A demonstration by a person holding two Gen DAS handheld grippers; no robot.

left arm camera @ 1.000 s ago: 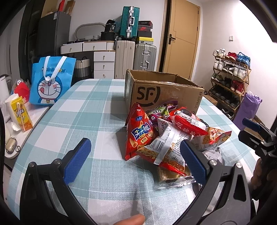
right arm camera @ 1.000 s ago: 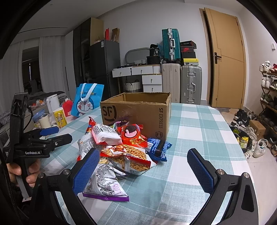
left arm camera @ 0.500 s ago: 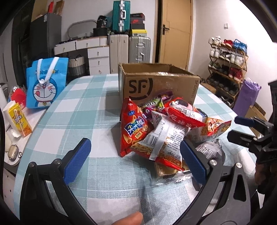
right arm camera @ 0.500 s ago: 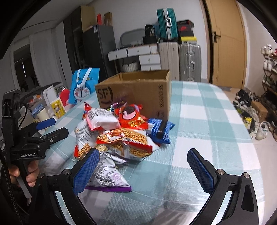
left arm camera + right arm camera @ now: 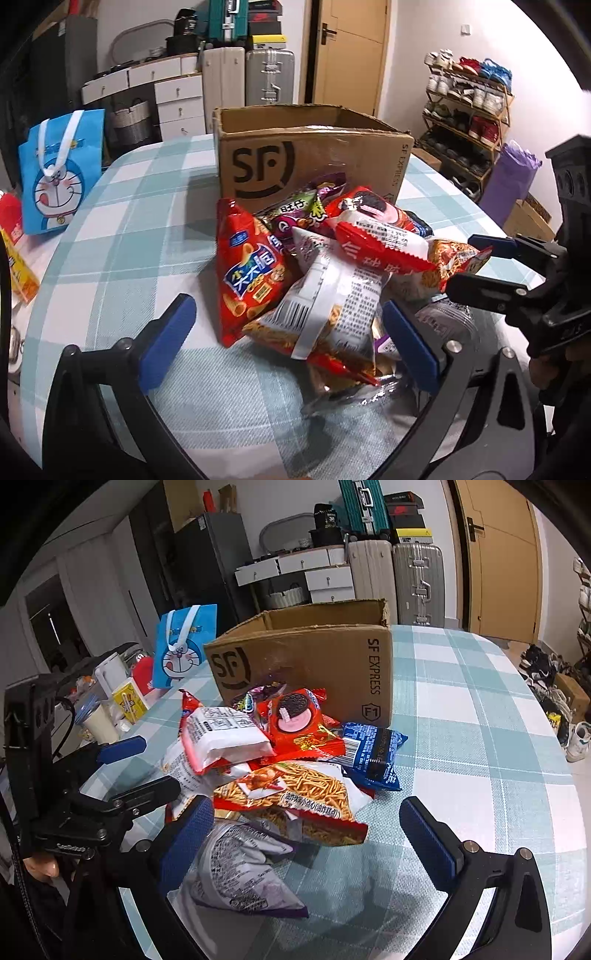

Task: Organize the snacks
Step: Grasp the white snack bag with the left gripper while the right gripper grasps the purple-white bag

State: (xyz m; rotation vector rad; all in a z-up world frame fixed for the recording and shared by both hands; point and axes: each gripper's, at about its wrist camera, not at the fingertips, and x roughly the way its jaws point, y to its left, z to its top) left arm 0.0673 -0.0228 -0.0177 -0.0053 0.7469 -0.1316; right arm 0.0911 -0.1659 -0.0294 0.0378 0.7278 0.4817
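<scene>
Before one box [image 5: 314, 162], two tongs [image 5: 288, 343] [image 5: 306, 834]

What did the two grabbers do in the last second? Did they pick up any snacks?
Not yet. Both moved closer to the snack pile and lower. The left gripper now straddles the near bags, and the right gripper hangs over the noodle bag, both still open and holding nothing. The snacks, the box and the blue bag stayed put.
</scene>
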